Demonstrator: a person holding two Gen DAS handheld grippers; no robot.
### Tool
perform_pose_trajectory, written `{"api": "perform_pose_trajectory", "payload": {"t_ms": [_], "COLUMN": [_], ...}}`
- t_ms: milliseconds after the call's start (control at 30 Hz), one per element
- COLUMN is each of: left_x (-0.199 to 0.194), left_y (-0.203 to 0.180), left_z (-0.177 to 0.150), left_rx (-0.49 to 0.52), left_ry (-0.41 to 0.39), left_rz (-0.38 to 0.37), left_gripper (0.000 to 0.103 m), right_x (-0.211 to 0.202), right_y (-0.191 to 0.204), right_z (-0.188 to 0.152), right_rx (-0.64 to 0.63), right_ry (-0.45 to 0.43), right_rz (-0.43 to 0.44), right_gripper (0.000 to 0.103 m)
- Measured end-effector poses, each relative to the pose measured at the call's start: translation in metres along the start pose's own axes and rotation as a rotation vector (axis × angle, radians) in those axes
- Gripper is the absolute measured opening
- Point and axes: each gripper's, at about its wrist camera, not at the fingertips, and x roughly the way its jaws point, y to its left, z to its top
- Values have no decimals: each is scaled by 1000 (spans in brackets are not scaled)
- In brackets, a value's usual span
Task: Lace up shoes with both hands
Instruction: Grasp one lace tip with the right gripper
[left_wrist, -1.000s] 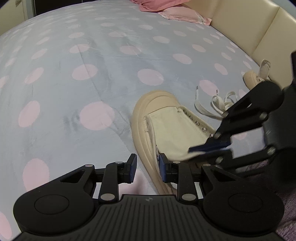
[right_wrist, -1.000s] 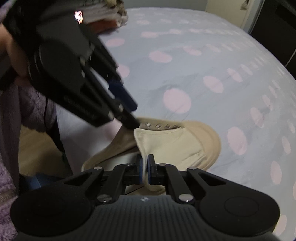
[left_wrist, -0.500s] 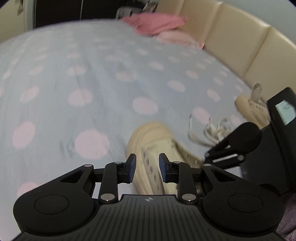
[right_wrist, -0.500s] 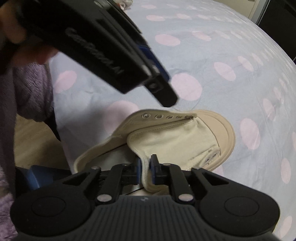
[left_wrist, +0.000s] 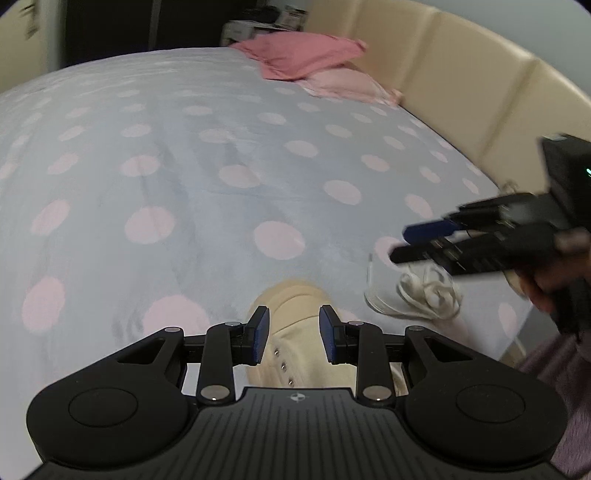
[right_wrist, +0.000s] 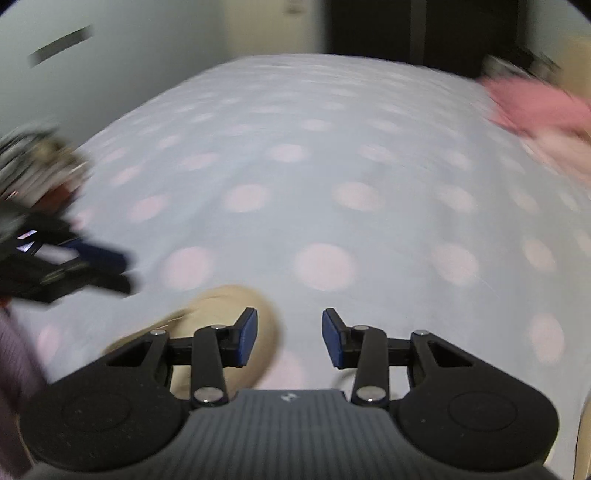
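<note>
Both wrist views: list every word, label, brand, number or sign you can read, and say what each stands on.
No readable words or numbers in either view.
Small round emblem on the left tongs' base: a mark, no letters.
The same emblem on the right tongs' base: too blurred to read.
Lit green spot on the right tongs' body in the left view: too small to read.
Shoe, lace, bedsheet: no print visible.

Each camera sits behind its tool, angled steeply down and close over the bed (left_wrist: 207, 155). Both views share the shoe (left_wrist: 295, 325) ahead.
</note>
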Motion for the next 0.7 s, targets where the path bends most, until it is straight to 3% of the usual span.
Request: {"api": "perform_pose_trajectory", "payload": {"t_ms": [100, 200, 467, 533, 667, 700], "left_x": [12, 26, 52, 55, 54, 53], "left_y": [-7, -9, -23, -22, -22, -22], "left_z": [4, 3, -5, -7, -8, -8], "left_rx": [108, 144, 247, 248, 244, 244], "left_ry": [-15, -19, 54, 69, 78, 78], "left_rz": [14, -3, 23, 25, 33, 34], "left_gripper": [26, 26, 25, 24, 24, 24], "right_x": [20, 44, 101, 108, 113, 112], "right_y": [-31, -50, -72, -78, -77, -77], "right_z": [-2, -4, -24, -27, -25, -25], "right_rx": [145, 258, 377, 396, 338, 335], "right_ry": [57, 121, 227, 235, 210, 209], "right_rz": [-35, -29, -87, -92, -118, -122], "right_gripper": [42, 41, 36, 30, 7, 5]}}
